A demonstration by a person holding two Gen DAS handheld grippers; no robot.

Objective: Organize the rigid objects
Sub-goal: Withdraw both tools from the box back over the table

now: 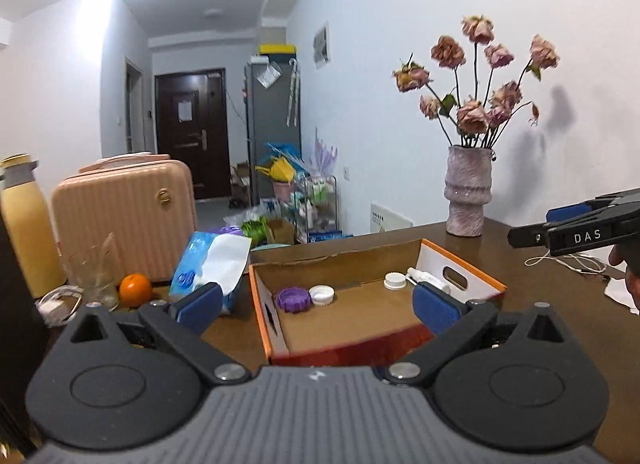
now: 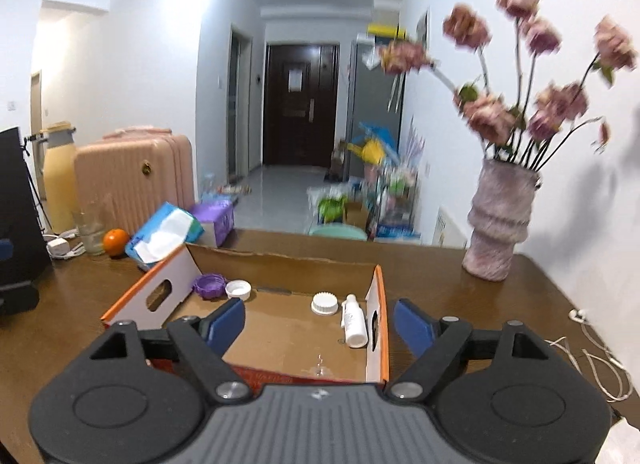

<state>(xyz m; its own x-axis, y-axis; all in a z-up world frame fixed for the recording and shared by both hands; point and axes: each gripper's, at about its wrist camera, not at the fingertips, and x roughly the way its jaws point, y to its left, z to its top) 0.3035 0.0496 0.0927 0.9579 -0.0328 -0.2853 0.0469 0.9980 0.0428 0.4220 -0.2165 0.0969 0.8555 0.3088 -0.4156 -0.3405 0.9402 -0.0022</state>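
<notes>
Left wrist view
Left gripper [image 1: 318, 302]: blue pads spread wide with nothing between them, held over the near edge of the box.
Cardboard box [image 1: 460, 264]: shallow and open-topped, brown inside, white end walls with orange rims and oval handle cut-outs, red outer face on the near side; it sits on the wooden table [image 1: 520, 264].
Purple cap [image 1: 293, 298]: ridged round lid lying open side up in the far left corner of the box.
White cap [image 1: 322, 295]: smaller round lid touching the purple one on its right.
Ridged white lid [image 1: 394, 280]: lies flat near the far right corner.
White bottle [image 1: 426, 279]: small, lying on its side just beside the right end wall, partly hidden by the blue pad.
Right gripper [image 1: 520, 235]: seen side-on at the right edge, black with "DAS" lettering; I cannot tell its spread here.
Vase of dried roses [image 1: 467, 192]: stands upright on the table beyond the box.
Orange [image 1: 135, 290]: left of the box, beside a tissue pack [image 1: 208, 264].

Right wrist view
Right gripper [image 2: 320, 326]: pads parted wide, empty, over the box's near right part.
Cardboard box [image 2: 172, 280]: both caps [image 2: 208, 286] [image 2: 238, 290] in the far left corner, touching.
Ridged white lid [image 2: 325, 303]: just beside the bottle.
White bottle [image 2: 354, 322]: lies along the right wall, cap end farthest from the camera.
Vase of dried roses [image 2: 498, 224]: right of the box, blurred.
</notes>
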